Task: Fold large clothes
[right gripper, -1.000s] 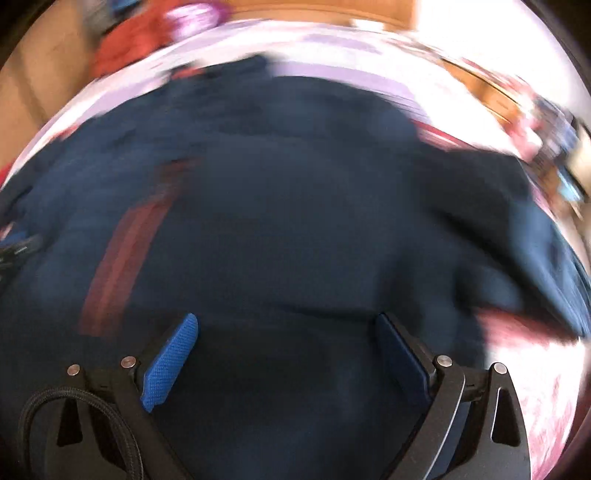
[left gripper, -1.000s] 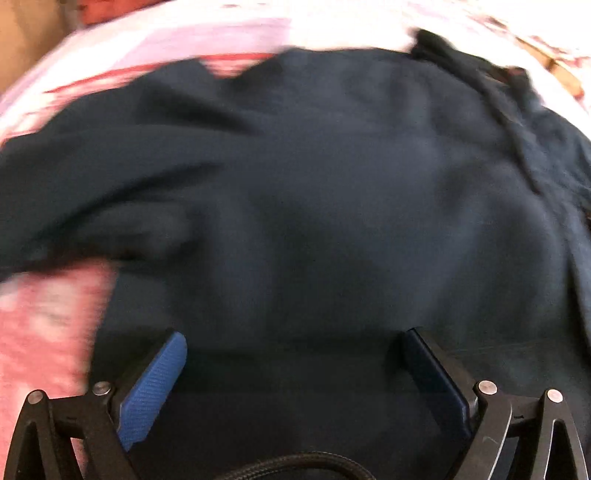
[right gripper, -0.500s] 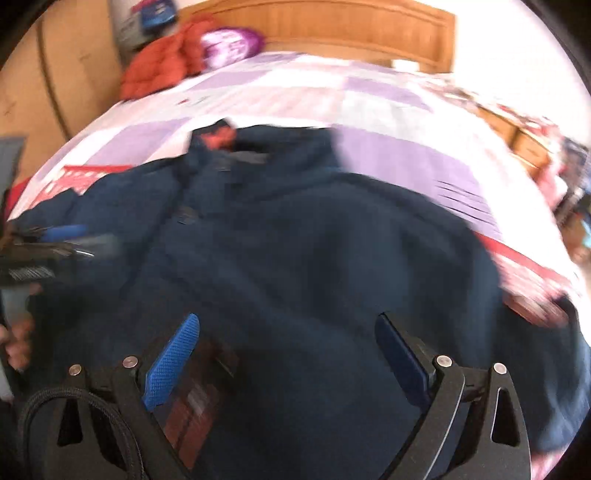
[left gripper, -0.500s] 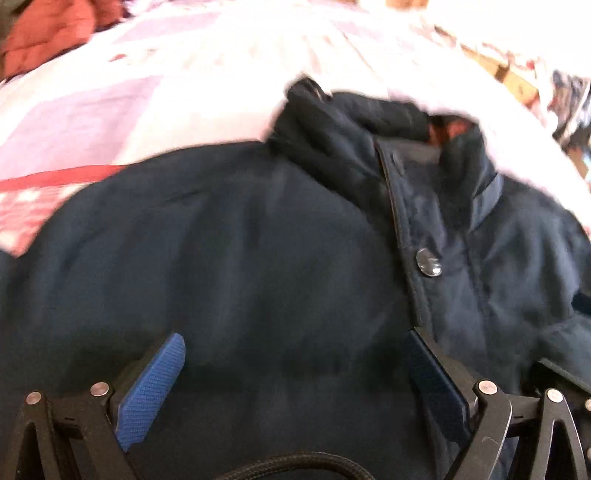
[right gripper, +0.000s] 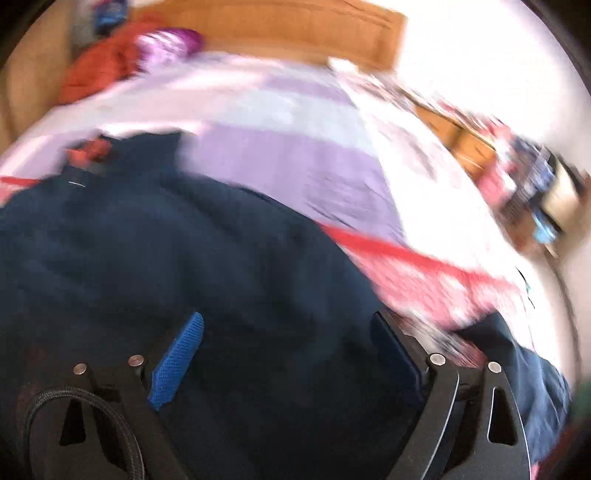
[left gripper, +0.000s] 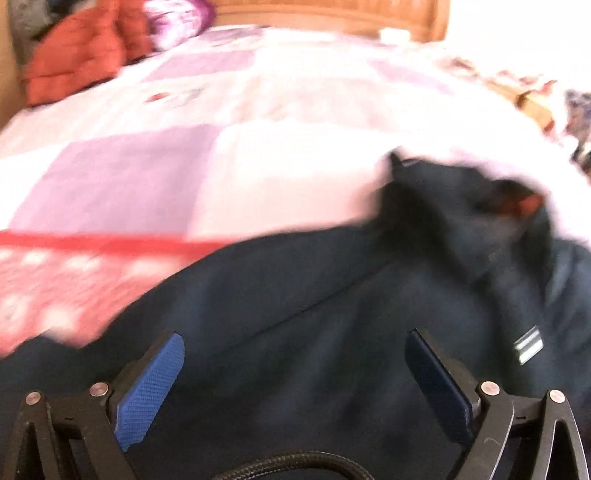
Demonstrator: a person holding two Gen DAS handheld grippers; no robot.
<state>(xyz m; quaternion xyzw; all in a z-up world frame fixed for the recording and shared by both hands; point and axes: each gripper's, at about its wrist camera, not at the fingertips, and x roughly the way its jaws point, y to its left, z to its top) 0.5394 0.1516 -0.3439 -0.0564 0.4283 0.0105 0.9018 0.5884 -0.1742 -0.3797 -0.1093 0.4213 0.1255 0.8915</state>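
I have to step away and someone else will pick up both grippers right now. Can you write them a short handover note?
Left gripper: open, holding nothing, over the navy jacket.
Right gripper: open, holding nothing, over the same jacket.
Jacket lies spread on the patchwork bedspread, collar toward the headboard.
Done: jacket laid out; no fold visible.
Left: all the folding. Views are blurred, so check sleeve positions first.
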